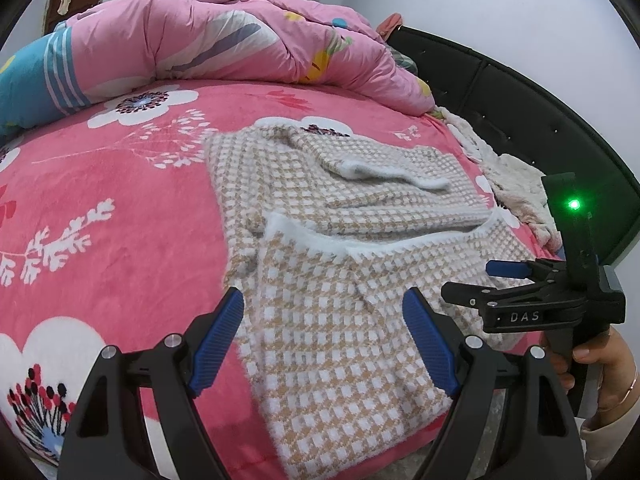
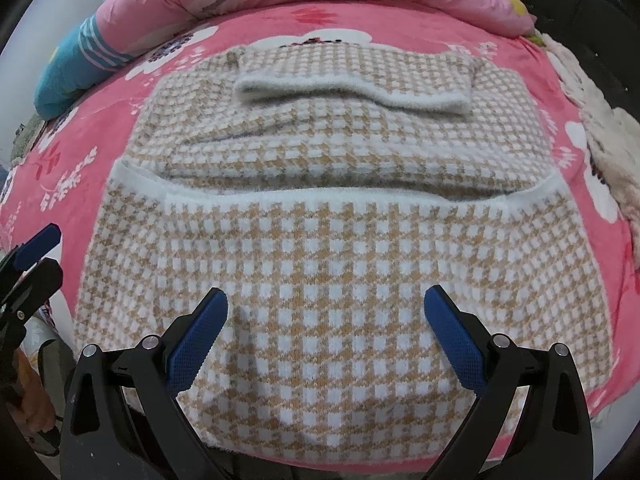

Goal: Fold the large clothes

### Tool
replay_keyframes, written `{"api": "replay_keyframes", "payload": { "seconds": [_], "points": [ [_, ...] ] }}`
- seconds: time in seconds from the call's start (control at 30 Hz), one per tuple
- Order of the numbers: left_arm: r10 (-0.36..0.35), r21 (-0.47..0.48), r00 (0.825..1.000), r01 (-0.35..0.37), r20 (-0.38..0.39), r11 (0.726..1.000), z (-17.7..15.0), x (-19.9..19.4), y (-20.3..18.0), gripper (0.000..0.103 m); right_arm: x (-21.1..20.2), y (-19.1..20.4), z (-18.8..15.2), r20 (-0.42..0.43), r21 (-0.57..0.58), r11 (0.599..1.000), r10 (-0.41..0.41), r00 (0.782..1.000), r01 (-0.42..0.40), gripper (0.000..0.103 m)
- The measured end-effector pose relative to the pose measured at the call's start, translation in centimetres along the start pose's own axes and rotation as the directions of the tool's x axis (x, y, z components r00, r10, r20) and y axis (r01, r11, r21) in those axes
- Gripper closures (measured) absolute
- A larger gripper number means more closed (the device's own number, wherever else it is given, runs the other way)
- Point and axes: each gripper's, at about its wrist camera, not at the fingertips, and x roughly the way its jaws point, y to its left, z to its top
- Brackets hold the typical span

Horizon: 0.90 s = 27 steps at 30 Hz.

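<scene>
- While both tools are hovering low over the near edge of the bed, I'm looking at the checked sweater [image 2: 340,248] lying flat on the pink floral blanket [image 1: 120,208], near side towards me.
- I'm reading the job as partly done: the near portion is already lying doubled over the rest, its white ribbed hem [image 2: 320,196] running left to right across the middle, and a white cuff [image 2: 352,90] is resting on the far part, so the sleeves look tucked in.
- I'm judging one more fold to be left, bringing the near fold up over the far half, plus some smoothing.
- I'm keeping the left gripper [image 1: 324,344] spread wide, nothing between its blue pads [image 1: 218,344], hanging over the sweater's left near corner.
- I'm keeping the right gripper [image 2: 326,340] spread wide too, nothing pinched, poised above the near middle of the knit; in the left view it is showing at the right [image 1: 532,300], a hand [image 1: 600,368] gripping its handle.
- I'm not able to see the neckline or how the sleeves lie under the folds.
- I'm losing the sweater's nearest edge behind the tool bodies.
- I'm only making out the bunched pink quilt [image 1: 240,36] and a pale fuzzy throw [image 1: 512,176] at the far and right sides, both cropped.
</scene>
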Motion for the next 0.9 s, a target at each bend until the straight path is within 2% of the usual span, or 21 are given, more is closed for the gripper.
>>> {"api": "replay_keyframes", "payload": {
  "seconds": [0.13, 0.33, 0.53, 0.63, 0.8, 0.9],
  "points": [
    [0.001, 0.011, 1.000, -0.002, 0.017, 1.000, -0.1, -0.2, -0.1, 0.023, -0.2, -0.2, 0.3, 0.020, -0.005, 1.000, 0.029, 0.999, -0.029, 0.008],
    [0.007, -0.009, 0.996, -0.006, 0.093, 1.000, -0.7, -1.6, 0.1, 0.023, -0.8, -0.3, 0.9, 0.061, -0.034, 0.994, 0.105, 0.993, -0.103, 0.008],
    [0.032, -0.060, 0.983, -0.022, 0.181, 0.998, -2.5, -3.3, 0.1, 0.023, -1.7, 0.0, 1.5, 0.074, -0.119, 0.974, 0.201, 0.977, -0.191, 0.008],
    [0.060, -0.073, 0.971, -0.044, 0.231, 0.996, -4.4, -4.7, 1.0, 0.023, -2.1, 0.1, 0.9, 0.072, -0.148, 0.959, 0.256, 0.964, -0.244, 0.008],
    [0.066, -0.140, 0.966, -0.031, 0.250, 0.990, -6.7, -5.8, 3.4, 0.023, -2.0, -0.5, -0.4, 0.069, -0.169, 0.937, 0.320, 0.945, -0.305, 0.008],
    [0.041, -0.167, 0.972, -0.002, 0.231, 0.986, -6.9, -5.4, 4.1, 0.023, -1.4, -1.3, -1.4, 0.056, -0.177, 0.927, 0.344, 0.937, -0.329, 0.008]
  ]
}}
